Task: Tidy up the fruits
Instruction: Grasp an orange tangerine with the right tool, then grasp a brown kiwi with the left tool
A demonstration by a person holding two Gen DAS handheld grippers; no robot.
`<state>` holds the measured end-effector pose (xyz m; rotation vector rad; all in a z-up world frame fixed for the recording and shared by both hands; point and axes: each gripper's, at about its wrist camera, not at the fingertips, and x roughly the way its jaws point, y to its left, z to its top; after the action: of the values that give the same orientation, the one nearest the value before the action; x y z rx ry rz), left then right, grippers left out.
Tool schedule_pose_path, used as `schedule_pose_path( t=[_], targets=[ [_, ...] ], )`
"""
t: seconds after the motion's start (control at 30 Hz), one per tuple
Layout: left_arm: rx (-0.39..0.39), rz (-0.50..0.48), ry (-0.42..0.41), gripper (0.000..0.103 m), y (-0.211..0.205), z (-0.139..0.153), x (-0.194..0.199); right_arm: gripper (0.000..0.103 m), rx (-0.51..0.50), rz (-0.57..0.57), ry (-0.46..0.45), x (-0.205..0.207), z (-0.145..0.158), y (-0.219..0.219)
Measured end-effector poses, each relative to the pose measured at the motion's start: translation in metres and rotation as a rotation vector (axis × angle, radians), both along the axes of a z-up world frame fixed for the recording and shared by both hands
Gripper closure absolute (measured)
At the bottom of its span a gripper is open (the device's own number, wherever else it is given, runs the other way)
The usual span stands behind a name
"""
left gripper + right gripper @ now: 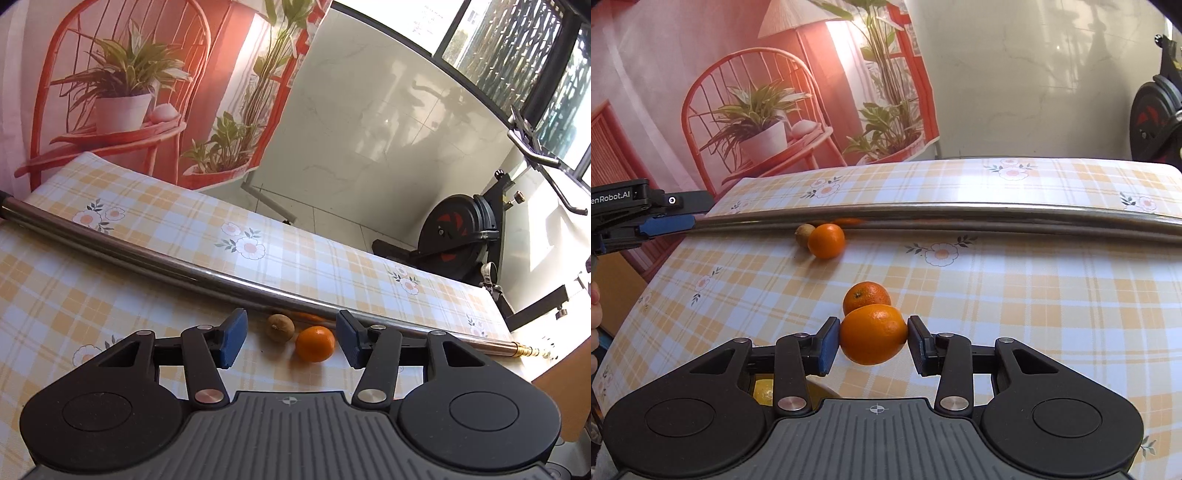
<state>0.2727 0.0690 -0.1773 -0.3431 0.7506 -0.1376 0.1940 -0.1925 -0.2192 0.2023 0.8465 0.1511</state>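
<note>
My right gripper (873, 341) is shut on a large orange (873, 338) and holds it above the checked tablecloth (1034, 295). A smaller tangerine (866, 297) lies on the cloth just beyond it. Farther back, another tangerine (826, 240) and a brown kiwi (804, 234) rest against a metal pole (960, 216). In the left wrist view my left gripper (291, 339) is open, and the same tangerine (315, 343) and kiwi (280, 328) lie beyond its blue pads. The left gripper also shows at the left edge of the right wrist view (665, 223).
The metal pole (184, 266) lies across the table. A yellow fruit (764, 391) in a pale dish (822, 387) shows under my right gripper. A printed backdrop (775, 92) hangs behind the table, and an exercise bike (465, 236) stands past its right end.
</note>
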Motion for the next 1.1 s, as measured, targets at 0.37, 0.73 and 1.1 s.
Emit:
schedule_pose_path(
  t=[0.37,0.73,1.1],
  targets=[
    [-0.081,0.067,0.156,0.059,-0.007,-0.054,0.061,0.066,0.013,-0.062,-0.03,-0.012,-0.001,-0.021],
    [-0.099,0.094,0.181,0.072,-0.005,-0.072,0.071,0.066,0.035,-0.079,-0.036,-0.02,-0.001,-0.025],
    [0.003,0.014,0.088,0.074,-0.008,-0.048,0.033,0.066,0.055,-0.095,-0.04,-0.03,0.001,-0.026]
  ],
)
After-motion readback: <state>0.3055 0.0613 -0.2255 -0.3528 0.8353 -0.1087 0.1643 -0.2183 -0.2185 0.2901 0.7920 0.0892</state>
